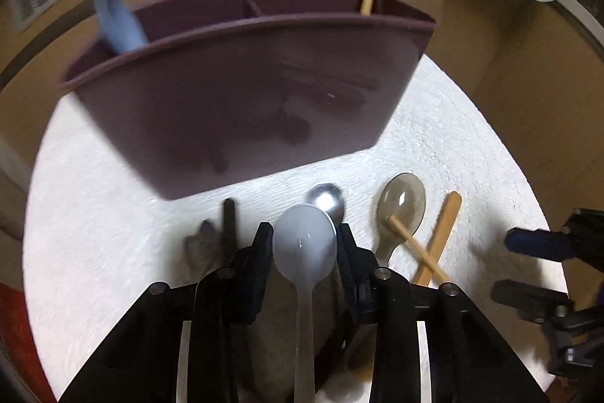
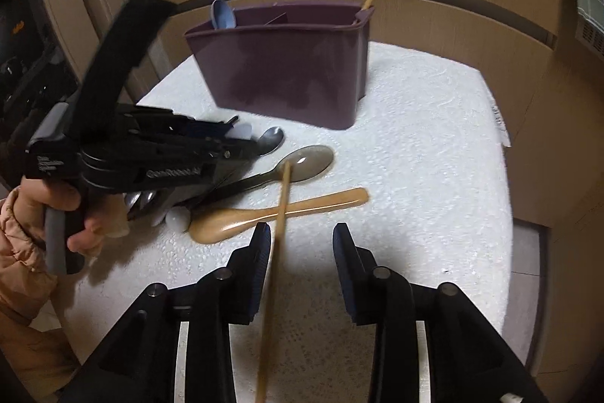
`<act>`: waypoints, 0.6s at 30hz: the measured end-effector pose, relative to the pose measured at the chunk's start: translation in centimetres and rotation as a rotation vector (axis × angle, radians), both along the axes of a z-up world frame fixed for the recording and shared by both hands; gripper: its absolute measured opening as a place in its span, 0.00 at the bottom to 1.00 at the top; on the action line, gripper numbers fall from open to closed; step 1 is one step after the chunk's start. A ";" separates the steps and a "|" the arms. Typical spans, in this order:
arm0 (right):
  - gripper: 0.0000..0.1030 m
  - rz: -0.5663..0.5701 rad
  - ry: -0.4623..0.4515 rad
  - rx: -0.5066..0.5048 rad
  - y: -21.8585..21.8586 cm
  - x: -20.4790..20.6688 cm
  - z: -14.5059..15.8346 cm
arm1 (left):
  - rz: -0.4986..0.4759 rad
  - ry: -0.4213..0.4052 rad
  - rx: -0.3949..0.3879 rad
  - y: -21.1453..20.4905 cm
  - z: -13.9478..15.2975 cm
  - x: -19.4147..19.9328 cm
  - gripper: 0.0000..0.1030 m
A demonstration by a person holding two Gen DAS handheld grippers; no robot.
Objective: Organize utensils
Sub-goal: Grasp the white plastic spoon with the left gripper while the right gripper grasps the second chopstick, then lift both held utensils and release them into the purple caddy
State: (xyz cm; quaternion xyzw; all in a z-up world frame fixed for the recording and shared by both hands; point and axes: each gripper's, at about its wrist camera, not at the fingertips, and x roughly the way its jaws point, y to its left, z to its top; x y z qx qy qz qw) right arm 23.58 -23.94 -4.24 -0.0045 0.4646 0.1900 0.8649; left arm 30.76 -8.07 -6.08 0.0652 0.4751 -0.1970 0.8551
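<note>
spoons lie in a loose pile at lower centre of my left view: a white plastic spoon (image 1: 305,244) sits bowl-up between my left gripper (image 1: 305,240) fingers, which close narrowly on it. beside it i see a metal spoon (image 1: 326,201), a smoky translucent spoon (image 1: 402,204) and a wooden chopstick (image 2: 277,240). my right gripper (image 2: 302,240) jaws stand wide, holding nothing. the purple caddy (image 2: 287,70) stands at upper centre, holding a blue spoon (image 2: 222,14). handles under the left gripper are hidden.
</note>
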 end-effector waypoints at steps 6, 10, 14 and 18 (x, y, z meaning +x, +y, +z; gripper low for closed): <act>0.28 0.047 0.066 -0.022 2.5 0.8 -1.9 | 0.073 -0.055 -0.084 4.4 1.7 -3.1 0.34; 0.07 0.025 0.065 -0.097 3.3 1.4 -2.6 | 0.091 -0.087 -0.104 5.7 2.5 -4.5 0.34; 0.06 0.014 0.028 -0.085 3.2 1.1 -1.3 | 0.111 -0.135 -0.125 6.6 3.7 -6.0 0.34; 0.05 0.002 -0.022 -0.059 2.8 0.6 0.5 | 0.116 -0.167 -0.138 5.9 4.5 -6.7 0.34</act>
